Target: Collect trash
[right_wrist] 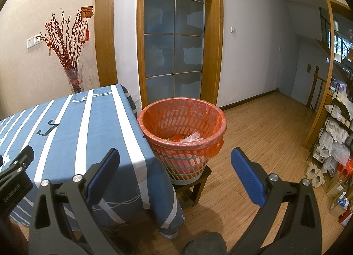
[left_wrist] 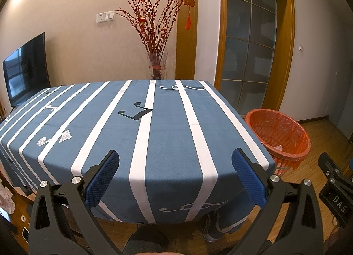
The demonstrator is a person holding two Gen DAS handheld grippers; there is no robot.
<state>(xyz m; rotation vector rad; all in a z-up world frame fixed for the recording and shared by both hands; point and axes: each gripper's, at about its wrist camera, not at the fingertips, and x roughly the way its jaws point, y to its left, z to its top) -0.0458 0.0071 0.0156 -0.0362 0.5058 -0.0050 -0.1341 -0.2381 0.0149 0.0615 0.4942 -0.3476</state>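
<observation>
A grey mesh waste basket (right_wrist: 183,164) lined with an orange-red bag stands on a low dark stool right of the table. Clear plastic trash (right_wrist: 192,137) and some orange scraps lie inside it. The basket also shows in the left wrist view (left_wrist: 279,137). My left gripper (left_wrist: 175,173) is open and empty above the near edge of the table (left_wrist: 167,135) with its blue and white striped cloth. My right gripper (right_wrist: 175,172) is open and empty, in front of the basket and above the table's right corner. No loose trash shows on the cloth.
A glass vase of red branches (left_wrist: 155,65) stands behind the table. A television (left_wrist: 26,67) is at the far left. A glass-panel door (right_wrist: 174,34) is behind the basket. Cluttered shelves with bags (right_wrist: 337,135) line the right wall. Wooden floor (right_wrist: 264,135) lies between.
</observation>
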